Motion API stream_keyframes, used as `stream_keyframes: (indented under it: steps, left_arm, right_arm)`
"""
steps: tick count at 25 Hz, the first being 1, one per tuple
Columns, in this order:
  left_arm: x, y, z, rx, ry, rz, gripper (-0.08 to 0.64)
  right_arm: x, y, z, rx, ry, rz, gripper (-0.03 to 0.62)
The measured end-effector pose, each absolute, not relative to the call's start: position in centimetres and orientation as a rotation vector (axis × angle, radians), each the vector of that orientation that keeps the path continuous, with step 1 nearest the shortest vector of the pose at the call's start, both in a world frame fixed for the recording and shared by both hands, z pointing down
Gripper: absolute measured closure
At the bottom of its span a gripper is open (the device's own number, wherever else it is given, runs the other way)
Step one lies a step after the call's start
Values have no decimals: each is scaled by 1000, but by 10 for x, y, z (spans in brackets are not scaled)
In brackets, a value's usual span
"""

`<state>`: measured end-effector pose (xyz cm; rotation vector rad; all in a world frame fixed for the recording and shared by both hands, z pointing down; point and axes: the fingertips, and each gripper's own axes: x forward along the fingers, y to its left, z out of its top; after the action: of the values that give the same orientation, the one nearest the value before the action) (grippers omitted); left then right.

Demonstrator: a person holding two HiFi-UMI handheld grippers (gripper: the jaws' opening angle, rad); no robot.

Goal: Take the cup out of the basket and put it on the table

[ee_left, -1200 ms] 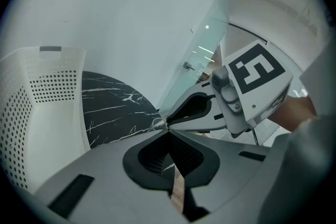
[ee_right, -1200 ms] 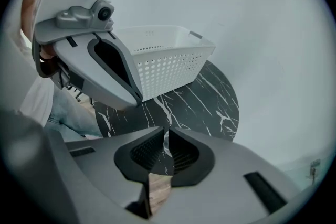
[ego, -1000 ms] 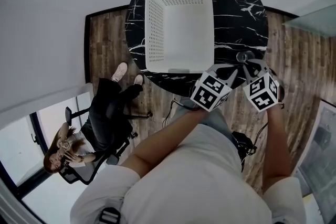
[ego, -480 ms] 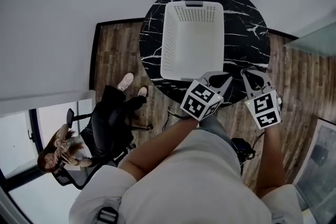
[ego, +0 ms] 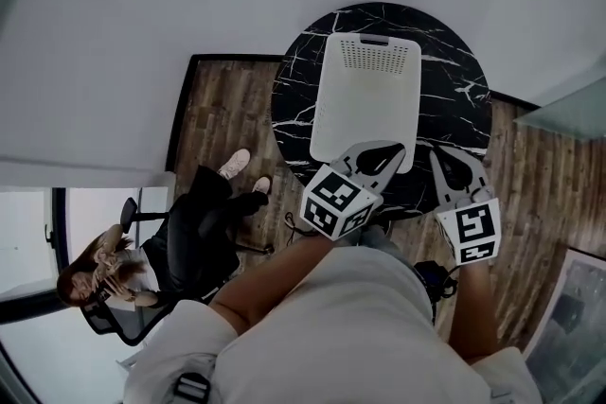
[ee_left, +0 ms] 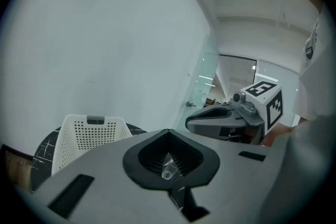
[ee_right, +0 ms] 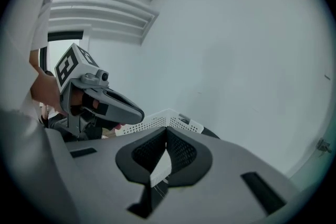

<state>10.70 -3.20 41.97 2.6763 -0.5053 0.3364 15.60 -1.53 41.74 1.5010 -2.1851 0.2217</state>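
Head view gives us the white basket (ego: 331, 104) on the round black marble surface (ego: 454, 95), with the left gripper (ego: 396, 149) and the right gripper (ego: 439, 152) held over its near edge. We see both pairs of jaws pressed together at the tips, pinching nothing. Left gripper view shows us the cup (ee_left: 168, 169), small and clear, through the slit below those tips, standing on the surface apart from the basket.
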Motion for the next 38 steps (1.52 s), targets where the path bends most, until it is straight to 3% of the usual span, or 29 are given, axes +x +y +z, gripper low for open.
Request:
stream_keyframes:
  steps: [16, 38]
  left_arm:
    - [42, -37, 320, 2824, -707, 32, 566]
    - [12, -16, 278, 2892, -808, -113, 566]
  right_arm:
    - [76, -14, 312, 1548, -2515, 53, 584]
    - [33, 7, 269, 1630, -2669, 19, 586]
